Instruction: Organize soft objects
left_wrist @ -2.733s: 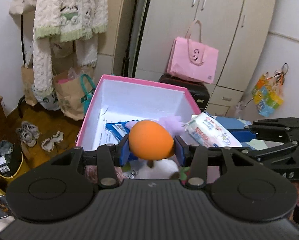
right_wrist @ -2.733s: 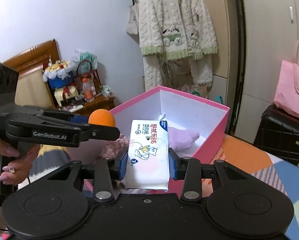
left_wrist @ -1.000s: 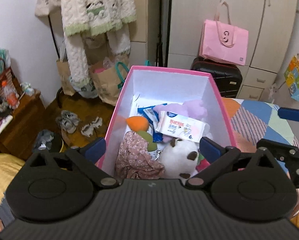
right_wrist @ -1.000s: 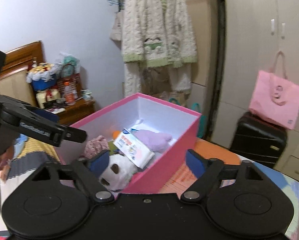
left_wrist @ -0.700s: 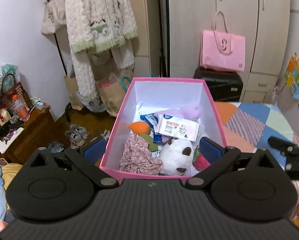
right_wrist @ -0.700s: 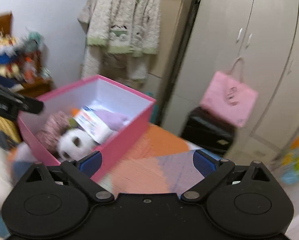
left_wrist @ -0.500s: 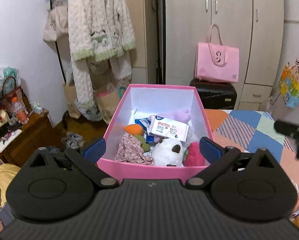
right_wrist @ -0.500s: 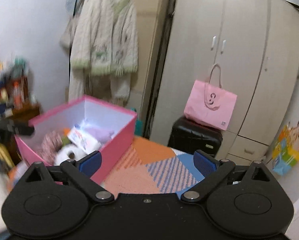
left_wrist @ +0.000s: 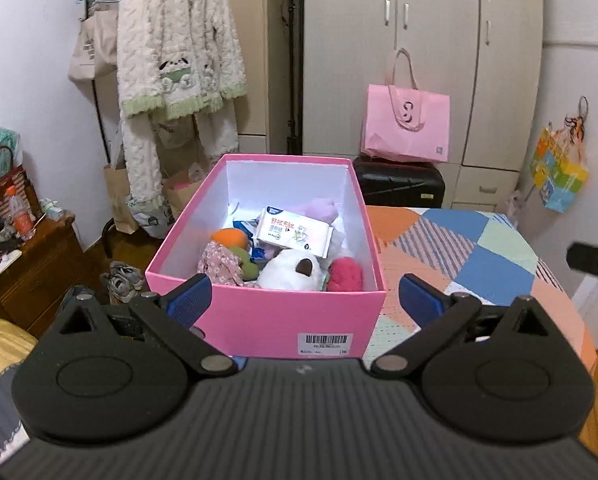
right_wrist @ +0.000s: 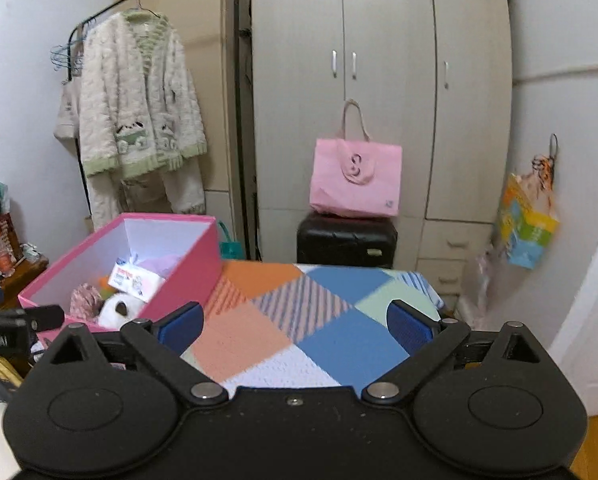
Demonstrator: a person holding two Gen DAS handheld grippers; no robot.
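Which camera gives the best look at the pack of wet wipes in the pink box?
The left wrist view. It looks down into the pink box, so the pack of wet wipes shows its whole printed face, lying on the other soft things. In the right wrist view the pack is small, off to the left and seen at a slant.

The left hand-held gripper (left_wrist: 303,300), which before was closed on the orange ball (left_wrist: 230,237), now stands wide open and empty, pulled back to the near side of the pink box (left_wrist: 265,322); the ball lies inside the box at about 10 o'clock. The right hand-held gripper (right_wrist: 295,326) has let go of the wipes pack (left_wrist: 295,231), which rests on the other soft things in the box. Its jaws have just been opening, nothing between them, and it has swung away toward 3 o'clock, over the patchwork cover (right_wrist: 319,320).
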